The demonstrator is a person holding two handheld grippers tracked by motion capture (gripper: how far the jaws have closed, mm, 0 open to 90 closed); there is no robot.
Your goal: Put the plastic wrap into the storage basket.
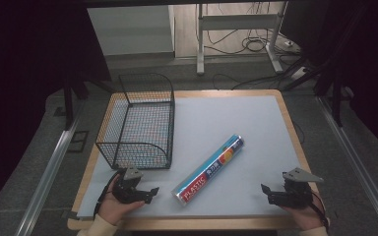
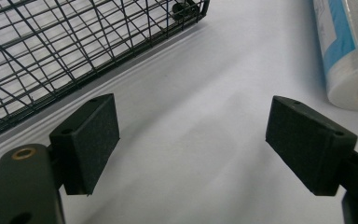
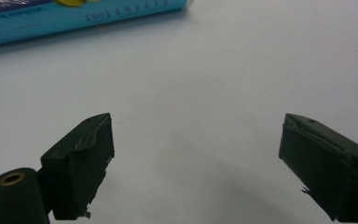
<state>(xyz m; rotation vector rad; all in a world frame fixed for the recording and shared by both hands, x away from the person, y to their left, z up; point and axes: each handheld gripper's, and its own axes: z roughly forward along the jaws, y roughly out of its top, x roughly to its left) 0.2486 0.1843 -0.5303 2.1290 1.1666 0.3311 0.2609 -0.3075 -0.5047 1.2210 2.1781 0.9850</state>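
A roll of plastic wrap [image 1: 209, 169] in a blue printed sleeve lies slantwise on the pale mat, near end toward the front. Its white end [image 2: 349, 65] shows at the upper right of the left gripper view, and its blue side [image 3: 74, 16] runs along the top of the right gripper view. My left gripper [image 1: 152, 193] rests at the front left, just in front of the black wire basket [image 1: 140, 123], its jaws wide apart over bare mat [image 2: 193, 140]. At the front right my right gripper [image 1: 265, 192] stands open, nothing between its jaws [image 3: 193, 154].
The wire basket stands on the left half of the mat, and its mesh [image 2: 51, 51] lies close to my left gripper. A wooden table edge [image 1: 290, 123] frames the mat. Desk legs and cables [image 1: 246, 39] sit on the floor beyond the table.
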